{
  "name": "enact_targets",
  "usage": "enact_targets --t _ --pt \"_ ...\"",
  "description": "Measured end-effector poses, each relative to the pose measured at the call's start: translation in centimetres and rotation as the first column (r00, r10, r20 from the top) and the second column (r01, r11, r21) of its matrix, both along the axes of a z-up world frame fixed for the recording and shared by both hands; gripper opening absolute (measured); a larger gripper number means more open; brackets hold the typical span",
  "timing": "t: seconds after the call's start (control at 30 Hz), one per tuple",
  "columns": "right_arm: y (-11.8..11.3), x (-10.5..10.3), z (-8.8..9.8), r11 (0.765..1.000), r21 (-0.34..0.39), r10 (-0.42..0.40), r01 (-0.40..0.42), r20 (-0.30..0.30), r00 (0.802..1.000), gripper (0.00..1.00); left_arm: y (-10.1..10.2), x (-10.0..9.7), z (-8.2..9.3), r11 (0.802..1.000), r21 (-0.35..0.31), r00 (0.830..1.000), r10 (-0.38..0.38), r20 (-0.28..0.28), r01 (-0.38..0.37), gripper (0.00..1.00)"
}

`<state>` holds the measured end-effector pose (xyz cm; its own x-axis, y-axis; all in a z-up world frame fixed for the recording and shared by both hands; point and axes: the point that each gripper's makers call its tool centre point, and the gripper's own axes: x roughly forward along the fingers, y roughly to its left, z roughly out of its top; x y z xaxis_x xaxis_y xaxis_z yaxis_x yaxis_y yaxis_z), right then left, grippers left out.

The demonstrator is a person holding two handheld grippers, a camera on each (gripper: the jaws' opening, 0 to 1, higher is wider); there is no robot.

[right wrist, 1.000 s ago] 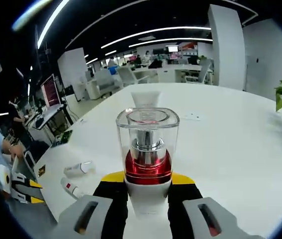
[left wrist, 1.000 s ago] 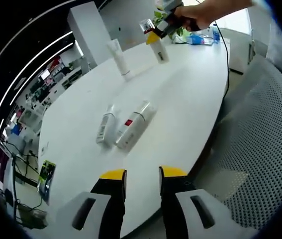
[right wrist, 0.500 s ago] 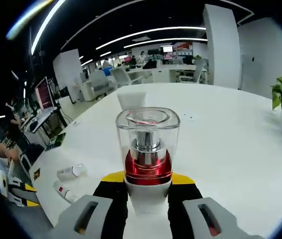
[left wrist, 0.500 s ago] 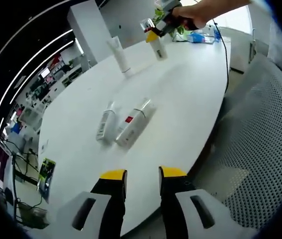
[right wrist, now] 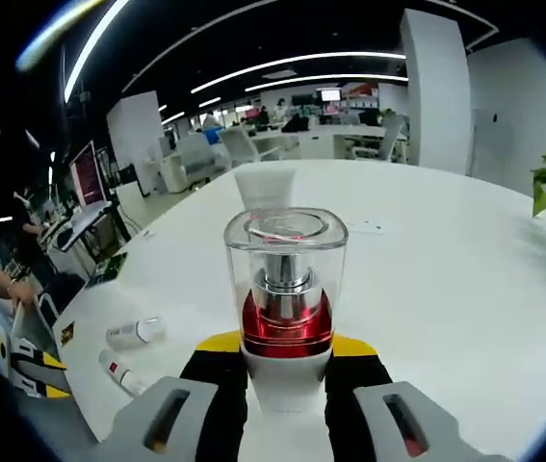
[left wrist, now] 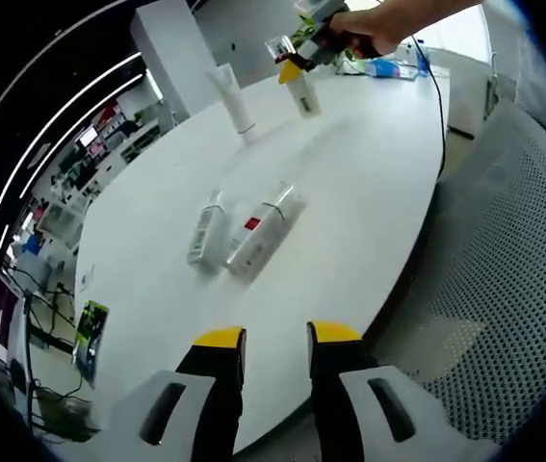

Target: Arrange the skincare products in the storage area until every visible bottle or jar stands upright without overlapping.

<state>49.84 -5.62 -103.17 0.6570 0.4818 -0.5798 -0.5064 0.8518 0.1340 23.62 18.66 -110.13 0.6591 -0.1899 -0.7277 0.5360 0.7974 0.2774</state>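
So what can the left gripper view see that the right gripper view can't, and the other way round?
The left gripper view alone shows a mesh chair and the person's hand on the right claw. The right gripper view alone shows the clear cap and red collar of the pump bottle up close, clamped in that claw. Both share the white table, two bottles lying flat, and the white tube standing upright.

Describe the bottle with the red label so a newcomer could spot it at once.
On the round white table, two bottles lie flat side by side near the middle. The bottle with the red label is the bigger one, nearer the mesh chair; its smaller neighbour has no red.
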Motion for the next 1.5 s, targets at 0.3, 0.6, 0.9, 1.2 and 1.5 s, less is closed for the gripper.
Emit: enact_targets --t 0.3,0.6,0.9,1.2,1.5 --pt "-1.1 0.4 -1.5 0.999 -0.039 -0.011 0.009 -0.038 0.999 0.24 0.5 0.0 -0.2 1.000 0.004 1.000 0.018 -0.010 -0.018 0.20" --pt "-1.7 0.2 -2.1 0.998 -0.058 -0.003 0.000 -0.052 0.999 0.24 0.6 0.1 -0.1 1.000 0.008 1.000 0.026 -0.006 -0.026 0.20" --pt "-1.2 0.6 -2.0 0.998 -0.057 -0.002 0.000 -0.040 0.999 0.24 0.5 0.1 -0.1 1.000 0.003 1.000 0.024 -0.007 -0.024 0.20" --pt "-1.1 1.7 -2.1 0.998 -0.056 -0.022 0.021 -0.023 0.999 0.24 0.4 0.0 -0.2 1.000 0.001 1.000 0.015 -0.012 -0.015 0.18" --pt "-1.5 3.5 -2.1 0.998 -0.053 -0.043 0.043 0.004 0.999 0.24 0.4 -0.1 -0.2 1.000 0.000 1.000 0.016 -0.015 -0.016 0.17"
